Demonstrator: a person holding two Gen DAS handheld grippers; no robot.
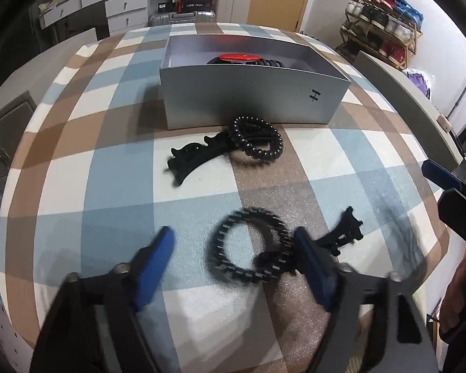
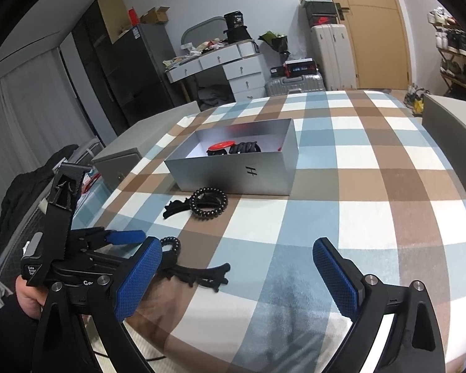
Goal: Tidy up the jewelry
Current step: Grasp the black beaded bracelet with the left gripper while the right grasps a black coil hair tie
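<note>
The left gripper (image 1: 233, 248) is angled steeply downward, jaws parted. The right gripper (image 2: 237, 267) is held wide open.

The coil hair tie (image 1: 248, 247) between the left tool's (image 1: 233, 248) fingers was motion-blurred, its near-right loop hidden behind the right pad. In the right wrist view the right tool's (image 2: 237, 267) left finger covered most of it.

A checked cloth (image 2: 357, 186) in blue, brown and white covers the table. Far behind it stands a white desk with drawers (image 2: 220, 65), cluttered on top. Right of the desk are a silver suitcase (image 2: 295, 84), a taller white suitcase (image 2: 334, 56) and a wooden door (image 2: 376, 28). A shoe rack (image 1: 385, 28) stands at far right, a dark cabinet (image 2: 121, 71) at far left.
</note>
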